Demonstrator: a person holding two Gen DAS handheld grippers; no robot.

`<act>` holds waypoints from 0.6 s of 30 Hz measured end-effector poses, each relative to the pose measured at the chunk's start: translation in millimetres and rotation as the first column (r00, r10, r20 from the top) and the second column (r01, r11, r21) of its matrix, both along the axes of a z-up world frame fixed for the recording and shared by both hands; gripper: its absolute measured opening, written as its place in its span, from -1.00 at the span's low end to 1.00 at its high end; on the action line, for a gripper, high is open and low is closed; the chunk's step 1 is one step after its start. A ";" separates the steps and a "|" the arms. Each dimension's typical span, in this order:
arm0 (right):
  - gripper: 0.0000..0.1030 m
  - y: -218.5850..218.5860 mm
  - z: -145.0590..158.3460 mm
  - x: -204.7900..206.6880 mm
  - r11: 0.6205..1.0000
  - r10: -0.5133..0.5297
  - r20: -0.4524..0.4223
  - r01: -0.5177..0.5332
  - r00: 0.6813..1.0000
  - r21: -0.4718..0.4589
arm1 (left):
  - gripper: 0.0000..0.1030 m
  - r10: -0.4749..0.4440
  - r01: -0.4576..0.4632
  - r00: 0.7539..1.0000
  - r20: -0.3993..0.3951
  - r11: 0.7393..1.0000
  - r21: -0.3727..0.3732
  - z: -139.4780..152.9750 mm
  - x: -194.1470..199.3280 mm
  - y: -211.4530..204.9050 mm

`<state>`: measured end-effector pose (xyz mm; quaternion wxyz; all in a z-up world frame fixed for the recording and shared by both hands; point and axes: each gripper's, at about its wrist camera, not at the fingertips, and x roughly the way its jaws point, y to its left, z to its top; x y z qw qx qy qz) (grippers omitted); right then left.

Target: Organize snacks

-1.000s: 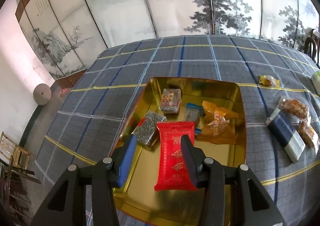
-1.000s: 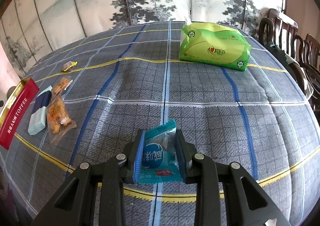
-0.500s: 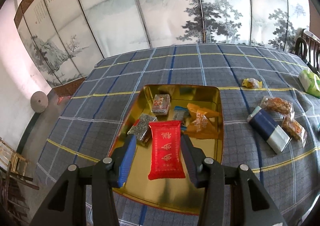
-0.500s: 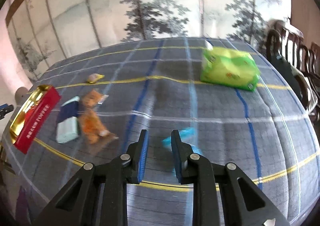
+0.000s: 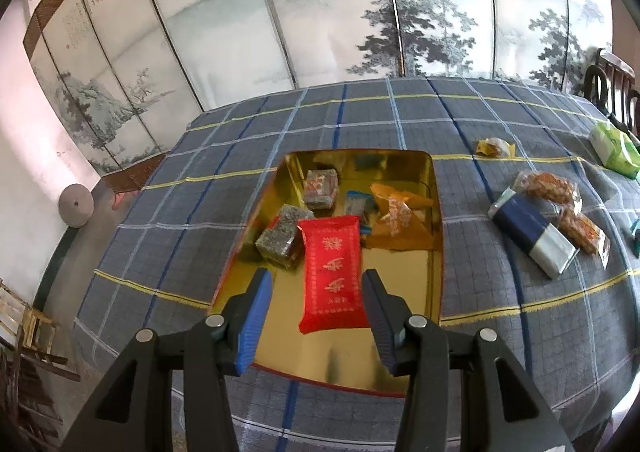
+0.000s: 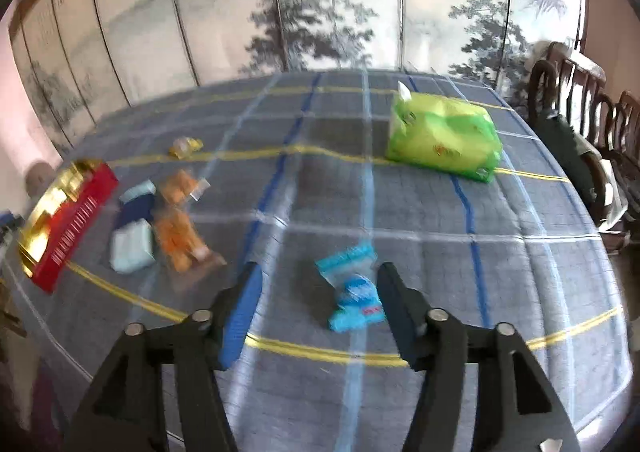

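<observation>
A gold tin (image 5: 436,252) on the plaid tablecloth holds a red snack packet (image 5: 332,272), two dark bars, an orange packet (image 5: 396,208) and a blue one. My left gripper (image 5: 317,292) is open above the tin's near end, empty. In the right wrist view the tin (image 6: 60,220) shows its red side at far left. My right gripper (image 6: 318,288) is open above the table. A light blue snack packet (image 6: 354,298) lies on the cloth just below its right finger, free of both fingers. The view is blurred.
Loose on the cloth right of the tin are a navy and pale packet (image 5: 528,230), two orange snack bags (image 5: 548,184), a small yellow candy (image 5: 494,148) and a green tissue pack (image 6: 442,136). Wooden chairs (image 6: 592,124) stand at the right edge. A painted screen backs the table.
My right gripper opened and let go of the light blue packet, which now lies on the cloth, and drew up and back. My left gripper pulled back from the tin, still open.
</observation>
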<state>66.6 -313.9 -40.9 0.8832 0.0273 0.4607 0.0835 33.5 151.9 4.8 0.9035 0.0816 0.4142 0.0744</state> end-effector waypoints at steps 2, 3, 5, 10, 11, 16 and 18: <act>0.12 -2.3 -6.5 3.3 1.000 0.003 -0.014 -0.003 1.000 0.013 | -0.08 -0.007 0.007 1.000 -0.009 1.000 -0.010 -1.9 0.4 -3.4; 0.12 -2.9 -12.9 7.9 1.000 -0.003 -0.025 0.003 1.000 0.005 | -0.08 -0.011 0.011 1.000 -0.013 1.000 -0.010 -2.7 0.2 -5.3; 0.12 -2.2 -22.0 14.7 1.000 0.001 -0.042 -0.001 0.999 0.005 | -0.08 -0.019 0.019 1.000 -0.020 1.000 -0.003 -3.6 -0.2 -9.1; -0.46 10.6 -49.5 35.1 0.998 0.018 -0.111 -0.025 0.994 -0.063 | -0.08 -0.029 0.029 0.999 -0.022 0.999 0.013 -2.0 -3.9 -14.0; -0.52 9.4 -48.7 36.2 0.998 0.009 -0.119 -0.016 0.993 -0.061 | -0.08 -0.026 0.026 0.999 -0.023 1.000 0.010 -1.4 -4.3 -12.4; -0.53 15.0 -3.5 19.9 0.999 0.039 -0.003 -0.039 0.999 0.015 | -0.08 0.022 -0.022 1.000 0.009 0.999 -0.041 10.7 -15.5 7.5; -0.53 29.6 19.2 15.6 0.997 0.070 0.041 -0.071 0.997 0.025 | -0.08 0.044 -0.043 0.998 0.038 0.998 -0.036 17.9 -24.0 15.2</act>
